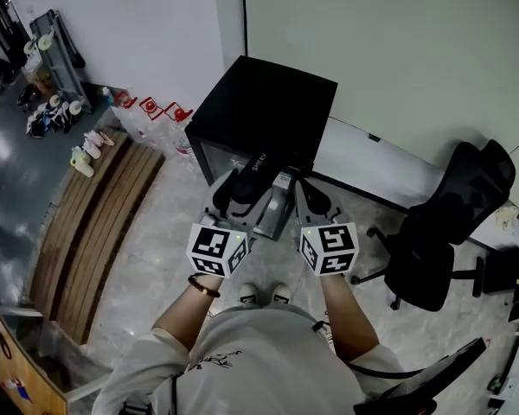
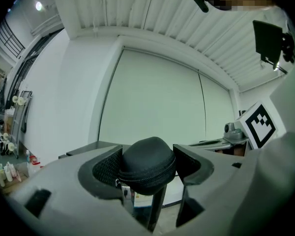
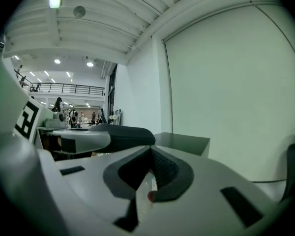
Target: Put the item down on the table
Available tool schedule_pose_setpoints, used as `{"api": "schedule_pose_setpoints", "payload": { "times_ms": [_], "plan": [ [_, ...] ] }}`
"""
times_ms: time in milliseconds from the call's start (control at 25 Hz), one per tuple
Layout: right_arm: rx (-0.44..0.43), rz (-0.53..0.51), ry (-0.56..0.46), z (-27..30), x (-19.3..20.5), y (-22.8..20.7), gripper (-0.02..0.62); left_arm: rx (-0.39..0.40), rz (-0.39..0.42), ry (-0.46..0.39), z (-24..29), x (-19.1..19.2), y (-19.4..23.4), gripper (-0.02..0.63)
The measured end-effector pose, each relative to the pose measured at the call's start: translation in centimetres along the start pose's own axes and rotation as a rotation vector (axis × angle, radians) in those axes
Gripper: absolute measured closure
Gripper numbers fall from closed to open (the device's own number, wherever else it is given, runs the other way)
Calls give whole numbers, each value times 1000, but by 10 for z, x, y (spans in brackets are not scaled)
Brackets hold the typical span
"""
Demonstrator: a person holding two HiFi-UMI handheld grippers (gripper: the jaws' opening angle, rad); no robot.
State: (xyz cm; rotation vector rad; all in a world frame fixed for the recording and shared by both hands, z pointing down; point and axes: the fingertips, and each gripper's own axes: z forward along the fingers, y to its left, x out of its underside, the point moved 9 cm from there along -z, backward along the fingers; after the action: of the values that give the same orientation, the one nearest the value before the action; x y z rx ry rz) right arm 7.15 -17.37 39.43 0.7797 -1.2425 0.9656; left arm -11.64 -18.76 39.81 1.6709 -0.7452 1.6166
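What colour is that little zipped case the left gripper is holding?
The case is black; clearest in the left gripper view.

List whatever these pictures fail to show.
Head view: print on the case is too small to read.
Left gripper view: the case shows end-on in the left hand-held gripper; its length is hidden.
Head view: the case partly covers the cabinet front.
Head view: floor items at left are too small to identify.
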Motion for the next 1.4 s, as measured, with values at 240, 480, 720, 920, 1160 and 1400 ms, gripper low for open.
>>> {"api": "schedule_pose_setpoints", "payload": {
  "times_ms": [240, 480, 720, 920, 1160, 1400],
  "plan": [
    [0, -1, 19, 56, -17, -32, 594, -40, 26, 11, 61, -13, 32, 275],
    [-19, 5, 30, 95, -22, -53, 594, -77, 60, 57, 114, -3, 57, 275],
    [-53, -19, 50, 121, -21, -59, 594, -94, 74, 115, 147, 17, 73, 276],
    [-68, -18, 69, 133, -15, -63, 594, -109, 100, 181, 161, 30, 79, 278],
    [-62, -18, 97, 148, -5, -74, 594, -138, 114, 251, 168, 44, 81, 278],
    [-69, -12, 116, 153, 1, -74, 594, -139, 134, 283, 172, 46, 81, 276]
  ]
}}
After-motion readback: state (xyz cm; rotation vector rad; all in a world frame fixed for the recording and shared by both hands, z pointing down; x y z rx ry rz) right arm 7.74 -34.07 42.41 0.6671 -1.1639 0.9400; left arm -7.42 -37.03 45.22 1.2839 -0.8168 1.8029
